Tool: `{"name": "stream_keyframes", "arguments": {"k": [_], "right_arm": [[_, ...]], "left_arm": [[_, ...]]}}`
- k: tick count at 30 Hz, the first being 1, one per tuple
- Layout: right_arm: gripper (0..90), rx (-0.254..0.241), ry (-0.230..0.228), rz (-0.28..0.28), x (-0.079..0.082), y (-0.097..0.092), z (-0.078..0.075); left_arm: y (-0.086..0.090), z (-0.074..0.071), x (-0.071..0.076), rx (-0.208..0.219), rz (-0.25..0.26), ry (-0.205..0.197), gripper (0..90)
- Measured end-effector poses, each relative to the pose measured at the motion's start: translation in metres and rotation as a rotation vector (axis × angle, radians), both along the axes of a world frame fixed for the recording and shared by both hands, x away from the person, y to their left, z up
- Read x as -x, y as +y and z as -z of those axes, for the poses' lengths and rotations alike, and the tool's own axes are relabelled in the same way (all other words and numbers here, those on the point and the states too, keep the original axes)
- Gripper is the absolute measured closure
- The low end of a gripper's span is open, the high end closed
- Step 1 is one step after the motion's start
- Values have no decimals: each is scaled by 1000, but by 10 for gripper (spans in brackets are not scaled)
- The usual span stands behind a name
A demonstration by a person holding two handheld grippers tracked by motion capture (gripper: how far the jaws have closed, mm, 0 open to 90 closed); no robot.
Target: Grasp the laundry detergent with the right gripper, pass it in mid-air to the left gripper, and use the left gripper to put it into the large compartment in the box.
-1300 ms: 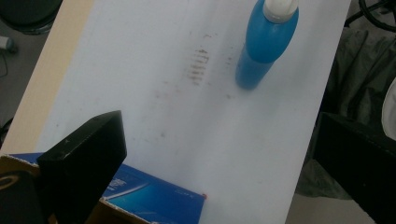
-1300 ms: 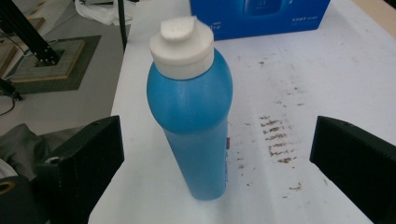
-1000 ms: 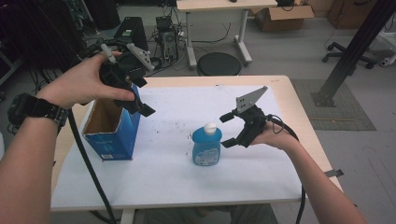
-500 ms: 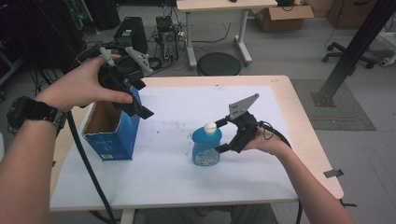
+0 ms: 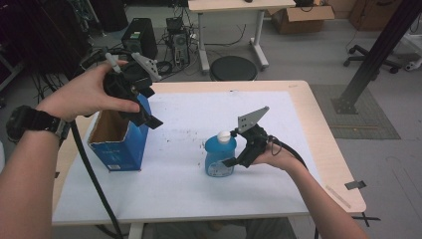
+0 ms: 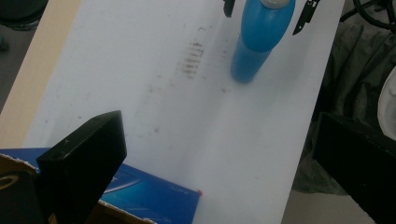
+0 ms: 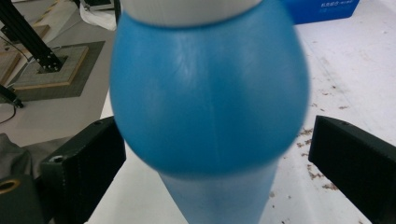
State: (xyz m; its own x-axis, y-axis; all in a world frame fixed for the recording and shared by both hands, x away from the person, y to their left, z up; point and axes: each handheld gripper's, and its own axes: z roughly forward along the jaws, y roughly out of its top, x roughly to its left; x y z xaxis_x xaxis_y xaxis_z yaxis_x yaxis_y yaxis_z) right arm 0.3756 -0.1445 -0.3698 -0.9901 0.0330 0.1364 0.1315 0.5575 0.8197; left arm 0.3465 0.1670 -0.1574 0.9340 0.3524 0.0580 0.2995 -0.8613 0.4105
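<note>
bottle (image 5: pixel 219 157): upright on table, long axis vertical, white cap up | right gripper (image 5: pixel 238 150): jaws wide, straddling it, untouched | left gripper (image 5: pixel 144 115): jaws spread, empty, above blue box (image 5: pixel 119 144)

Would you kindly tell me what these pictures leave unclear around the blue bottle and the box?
- Inside of the blue box: in the high view its own walls and the left tongs hide the bottom, so contents cannot be told.
- Blue bottle: the right gripper view is blurred and cuts off the cap and base.
- Bottle label: too small in the high view.
- Right tongs: open around the bottle; contact cannot be told.
</note>
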Motion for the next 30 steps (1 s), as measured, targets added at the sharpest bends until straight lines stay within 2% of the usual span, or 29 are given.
{"name": "stream_keyframes", "arguments": {"k": [3,7,10,14,17,20,30], "right_arm": [[41,-2,-1,3,1,3,4],[53,-35,7,10,0,4,8],[62,-41,9,18,0,6,12],[84,-48,13,7,1,8,14],[107,-60,9,2,2,9,14],[130,-75,22,-8,0,8,15],[210,-88,22,-11,-2,4,19]], "left_arm": [[1,0,0,0,1,2,38],[1,1,0,5,-1,2,38],[2,2,0,0,-2,4,38],[2,2,1,3,-1,2,39],[2,2,1,3,-2,2,38],[1,2,1,3,1,3,38],[2,2,1,4,1,3,38]]}}
